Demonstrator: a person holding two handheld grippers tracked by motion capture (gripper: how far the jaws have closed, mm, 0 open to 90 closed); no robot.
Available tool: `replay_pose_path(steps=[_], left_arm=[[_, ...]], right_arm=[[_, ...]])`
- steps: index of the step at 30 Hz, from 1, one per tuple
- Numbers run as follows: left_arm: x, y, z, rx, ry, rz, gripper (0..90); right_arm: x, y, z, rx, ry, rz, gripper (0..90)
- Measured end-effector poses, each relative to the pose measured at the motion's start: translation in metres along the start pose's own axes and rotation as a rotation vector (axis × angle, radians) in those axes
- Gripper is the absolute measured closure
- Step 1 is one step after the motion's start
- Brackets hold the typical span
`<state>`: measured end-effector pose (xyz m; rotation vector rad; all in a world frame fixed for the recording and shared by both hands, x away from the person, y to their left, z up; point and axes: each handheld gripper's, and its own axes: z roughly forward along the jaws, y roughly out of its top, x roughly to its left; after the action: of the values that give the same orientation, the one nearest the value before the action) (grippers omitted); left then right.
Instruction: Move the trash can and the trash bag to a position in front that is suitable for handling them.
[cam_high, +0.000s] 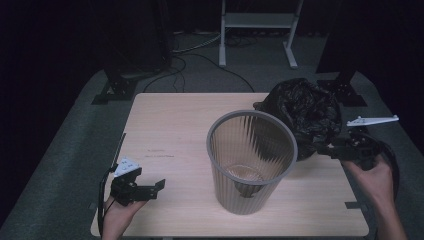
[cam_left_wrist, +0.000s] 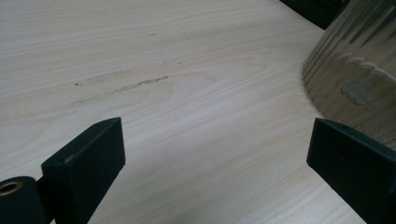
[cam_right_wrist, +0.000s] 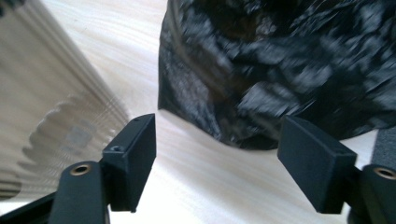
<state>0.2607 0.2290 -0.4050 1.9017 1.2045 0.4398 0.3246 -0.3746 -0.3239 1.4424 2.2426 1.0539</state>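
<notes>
We're looking down on a pale wooden table (cam_high: 165, 125), and right of centre in the high view stands a grey ribbed wastebasket (cam_high: 251, 160), upright, mouth open to us. Behind it, toward the upper right, a crumpled black plastic bag (cam_high: 305, 112) sits on the tabletop, touching or just beside the basket's rim; we can't quite tell which from here.

At lower left, the left gripper (cam_high: 150, 189) rests low over the table in the person's hand, jaws spread wide with nothing between them. Its own view confirms it: bare wood between the jaws, the basket's ribbed wall (cam_left_wrist: 355, 70) at the right edge.

At the right edge, the right gripper (cam_high: 327, 149) points at the bag, near it. In its own view the jaws gape wide and empty, the bag (cam_right_wrist: 289, 70) just beyond them, somewhat blurred, the basket (cam_right_wrist: 51, 107) at the left.
</notes>
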Motion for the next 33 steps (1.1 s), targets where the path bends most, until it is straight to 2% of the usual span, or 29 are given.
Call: replay_pose_path(steps=[9, 16, 23, 25, 33], left_arm=[[0.005, 0.000, -0.004, -0.012, 0.009, -0.016, 3.6], [0.007, -0.002, -0.004, -0.009, 0.009, -0.018, 3.8], [0.008, -0.002, -0.002, 0.003, 0.006, -0.012, 3.9], [0.008, -0.002, -0.002, 0.003, 0.006, -0.011, 4.0], [0.011, -0.002, -0.006, -0.006, 0.013, -0.021, 4.1]], right_arm=[[-0.015, 0.045, 0.004, 0.021, -0.038, -0.032, 38.3], [-0.023, 0.075, 0.025, 0.062, -0.039, -0.036, 50.1], [-0.027, 0.088, 0.055, 0.133, -0.046, -0.033, 61.8], [-0.028, 0.091, 0.063, 0.154, -0.061, -0.034, 65.3], [-0.030, 0.097, 0.085, 0.223, -0.065, -0.044, 76.3]])
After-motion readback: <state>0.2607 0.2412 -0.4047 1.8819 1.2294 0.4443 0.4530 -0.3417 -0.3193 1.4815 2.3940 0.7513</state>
